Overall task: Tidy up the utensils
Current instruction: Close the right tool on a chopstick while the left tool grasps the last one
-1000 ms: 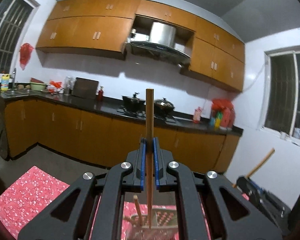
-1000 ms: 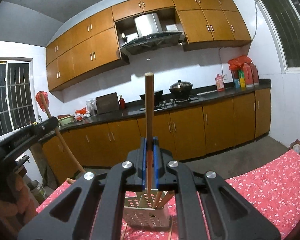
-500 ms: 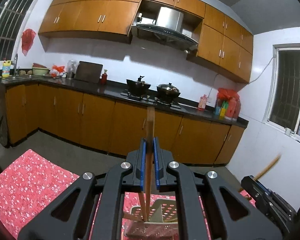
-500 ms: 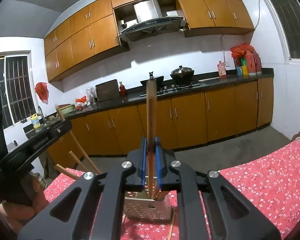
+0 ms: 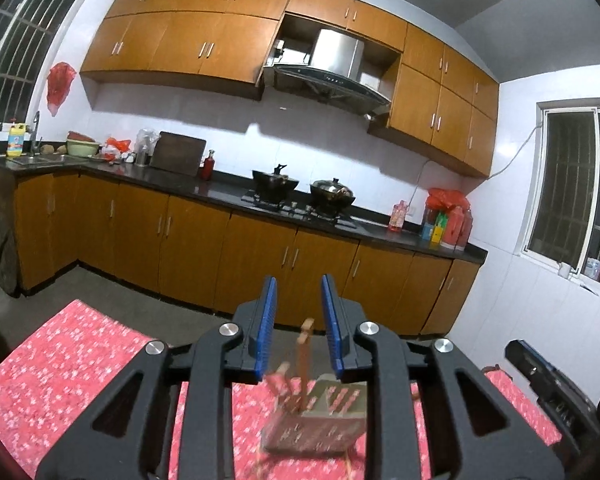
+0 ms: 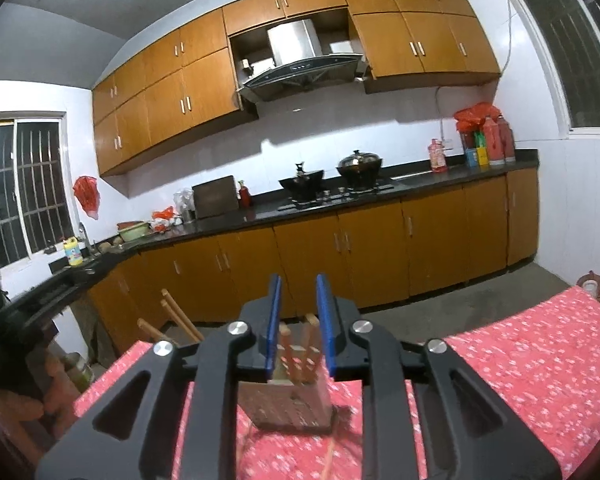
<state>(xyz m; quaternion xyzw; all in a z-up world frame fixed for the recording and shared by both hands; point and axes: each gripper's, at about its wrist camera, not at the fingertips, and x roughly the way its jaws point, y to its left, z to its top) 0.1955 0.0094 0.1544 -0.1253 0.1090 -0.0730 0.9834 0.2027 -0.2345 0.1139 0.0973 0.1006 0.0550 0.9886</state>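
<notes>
Opening both the left gripper [image 5: 299,322] and right gripper [image 6: 298,320], letting wooden chopsticks [image 5: 303,356] drop straight into the perforated metal holder [image 6: 288,404].

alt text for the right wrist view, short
The right gripper, jaws opening and empty, hangs over a perforated holder of wooden chopsticks on a red floral tablecloth. Behind it, a kitchen with orange cabinets.

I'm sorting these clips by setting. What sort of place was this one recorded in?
A home kitchen, most likely. A steel range hood hangs among orange-brown wooden wall cabinets, two dark lidded pots stand on a gas hob set in a black countertop, and a sink with a tap occupies the corner.
</notes>
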